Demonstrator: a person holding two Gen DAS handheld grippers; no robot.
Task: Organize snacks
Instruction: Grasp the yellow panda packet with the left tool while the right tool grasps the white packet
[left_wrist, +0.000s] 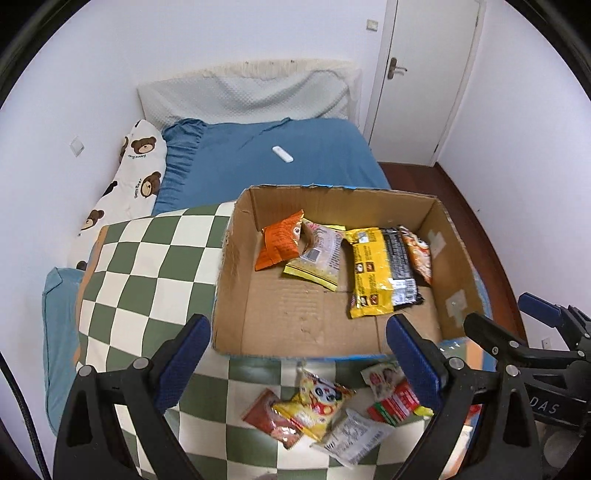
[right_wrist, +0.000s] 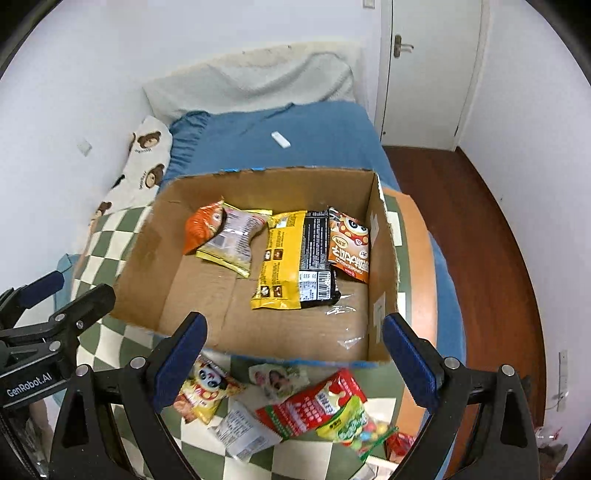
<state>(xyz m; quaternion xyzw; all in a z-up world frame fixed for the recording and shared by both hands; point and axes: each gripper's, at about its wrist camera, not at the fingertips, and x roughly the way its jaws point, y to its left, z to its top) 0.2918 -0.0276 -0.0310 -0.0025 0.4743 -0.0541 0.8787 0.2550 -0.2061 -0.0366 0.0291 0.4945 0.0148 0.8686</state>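
Note:
An open cardboard box (left_wrist: 236, 258) (right_wrist: 147, 258) sits on a green-and-white checkered blanket (left_wrist: 147, 266). Inside lie an orange packet (left_wrist: 279, 245) (right_wrist: 201, 229), a clear-and-yellow packet (left_wrist: 321, 258) (right_wrist: 236, 240), a yellow-and-black packet (left_wrist: 380, 273) (right_wrist: 295, 258) and an orange cartoon packet (left_wrist: 419, 253) (right_wrist: 351, 245). In front of the box lie loose snacks: a panda packet (left_wrist: 317, 402) (right_wrist: 207, 387), a red-and-green packet (left_wrist: 395, 402) (right_wrist: 325, 402) and a white packet (left_wrist: 351, 435) (right_wrist: 243, 432). My left gripper (left_wrist: 299, 362) and right gripper (right_wrist: 295, 358) are open and empty above these snacks.
The blanket lies on a bed with a blue sheet (left_wrist: 277, 155). A bear-print pillow (left_wrist: 129, 177) lies by the left wall. A white remote (left_wrist: 282, 154) lies on the sheet. A door (left_wrist: 424, 74) and wooden floor (right_wrist: 480, 240) are to the right.

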